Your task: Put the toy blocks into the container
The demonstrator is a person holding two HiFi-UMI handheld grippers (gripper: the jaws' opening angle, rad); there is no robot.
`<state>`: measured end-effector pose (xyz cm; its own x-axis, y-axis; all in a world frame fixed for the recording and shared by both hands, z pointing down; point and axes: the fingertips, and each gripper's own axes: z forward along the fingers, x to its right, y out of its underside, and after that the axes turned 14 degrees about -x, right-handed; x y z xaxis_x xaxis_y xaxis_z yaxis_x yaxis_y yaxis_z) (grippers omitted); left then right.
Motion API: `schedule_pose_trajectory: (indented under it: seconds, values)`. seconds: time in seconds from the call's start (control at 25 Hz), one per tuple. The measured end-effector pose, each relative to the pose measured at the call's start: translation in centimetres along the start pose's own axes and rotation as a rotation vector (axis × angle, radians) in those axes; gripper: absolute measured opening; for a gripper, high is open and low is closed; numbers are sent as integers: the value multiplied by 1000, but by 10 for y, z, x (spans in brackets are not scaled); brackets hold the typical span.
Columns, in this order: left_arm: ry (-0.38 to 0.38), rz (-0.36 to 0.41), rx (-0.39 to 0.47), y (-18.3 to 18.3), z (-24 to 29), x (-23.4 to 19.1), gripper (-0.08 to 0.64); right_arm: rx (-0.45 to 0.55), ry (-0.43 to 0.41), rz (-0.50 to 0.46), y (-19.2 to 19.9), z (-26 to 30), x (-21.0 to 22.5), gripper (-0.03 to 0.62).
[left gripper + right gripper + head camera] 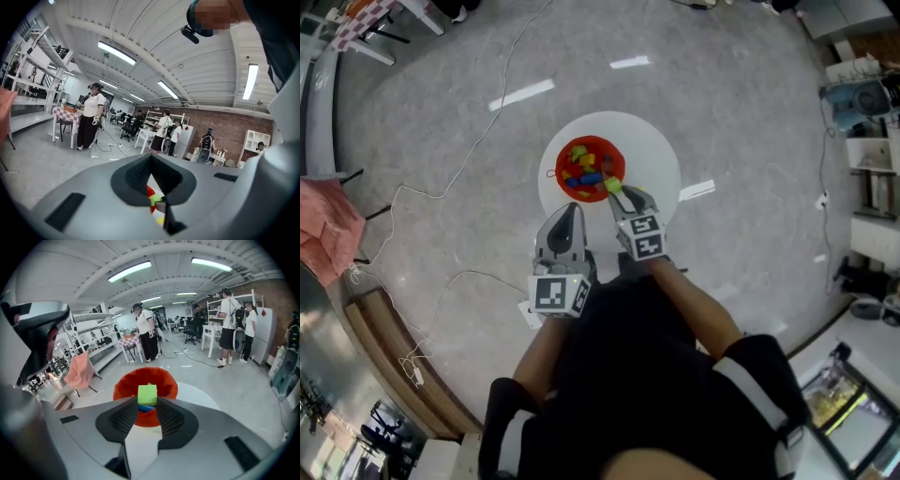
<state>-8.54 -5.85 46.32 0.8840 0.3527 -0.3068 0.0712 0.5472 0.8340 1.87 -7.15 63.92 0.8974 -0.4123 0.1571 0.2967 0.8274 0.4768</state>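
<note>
A red container (574,147) with several coloured toy blocks (584,173) stands on a small round white table (656,159). My right gripper (620,195) is shut on a green block (613,187) at the container's near right rim. In the right gripper view the green block (147,394) sits between the pads (167,418), with the red container (125,383) just beyond it. My left gripper (570,212) hovers at the table's near edge, a little short of the container, jaws together and empty. In the left gripper view (157,190) only a sliver of red and yellow-green shows through the narrow gap.
A white cable (441,192) trails across the grey floor left of the table. A pink cloth (323,230) hangs at the far left. Shelving and equipment (867,159) line the right side. Several people (145,331) stand farther back in the room.
</note>
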Motion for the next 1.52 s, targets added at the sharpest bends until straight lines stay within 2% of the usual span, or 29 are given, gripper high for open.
schedule_pose_trajectory:
  seconds: [0.12, 0.32, 0.44, 0.56, 0.6, 0.68, 0.92, 1.16, 1.2, 1.28, 1.52]
  values:
    - [-6, 12, 5, -2, -3, -1, -9, -31, -17, 1, -8, 19, -10, 121]
    - [-2, 23, -5, 0, -3, -2, -9, -97, -19, -27, 6, 41, -11, 121]
    - [-10, 17, -13, 1, -5, -6, -9, -73, -58, -49, 3, 36, -16, 124]
    - [-18, 11, -13, -1, -8, -8, -9, 5, -77, -64, -7, 15, -7, 123]
    - [-20, 13, -13, -1, -9, -8, -9, 30, -69, -76, -7, 7, 3, 103]
    - [-23, 20, -15, -1, -8, -8, -9, 39, -48, -104, 0, 0, 29, -3]
    - [-13, 12, -22, 1, 0, 0, -9, -137, -26, -218, 56, 38, 78, -3]
    - [9, 22, -41, 4, 7, 20, -9, -334, -84, -324, 115, 80, 77, -3]
    - [10, 28, -45, 4, 8, 23, -9, -369, -89, -355, 123, 87, 77, 6]
    - [10, 36, -50, 5, 9, 26, -9, -428, -90, -429, 138, 102, 78, 119]
    - [-4, 37, -64, 8, 8, 30, -9, -528, -33, -639, 155, 133, 91, 170]
